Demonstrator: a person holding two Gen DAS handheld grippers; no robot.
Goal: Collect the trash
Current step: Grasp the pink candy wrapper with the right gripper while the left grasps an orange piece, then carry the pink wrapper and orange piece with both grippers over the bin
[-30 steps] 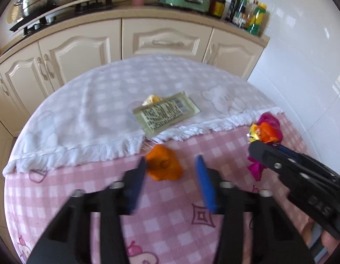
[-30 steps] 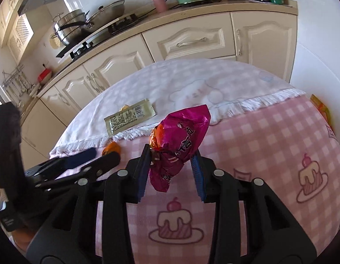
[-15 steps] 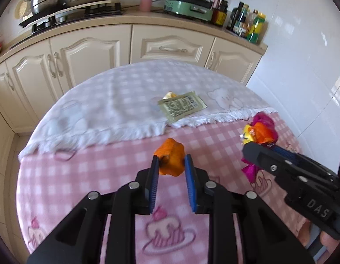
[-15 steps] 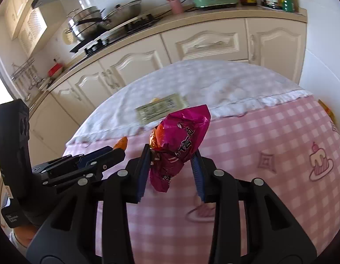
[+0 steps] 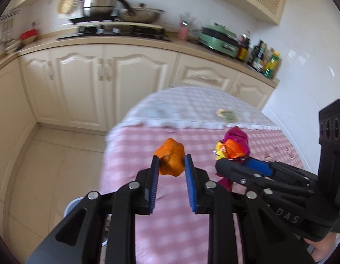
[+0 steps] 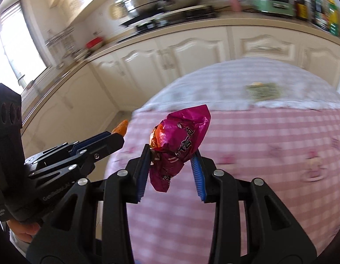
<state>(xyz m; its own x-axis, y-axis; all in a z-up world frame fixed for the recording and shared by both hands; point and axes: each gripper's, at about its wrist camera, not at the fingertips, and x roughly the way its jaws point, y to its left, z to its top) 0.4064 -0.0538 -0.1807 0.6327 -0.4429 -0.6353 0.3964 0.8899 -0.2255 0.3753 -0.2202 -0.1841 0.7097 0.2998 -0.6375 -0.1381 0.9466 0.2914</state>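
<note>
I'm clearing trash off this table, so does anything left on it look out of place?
Yes. A green packet with a small yellow scrap beside it lies on the white cloth at the table's far side, uncollected. Both grippers are full: orange scrap left, magenta wrapper right.

Crumpled magenta wrapper [image 6: 178, 140] clamped in right gripper [image 6: 173, 156] above pink checked tablecloth [image 6: 268, 136].
</note>
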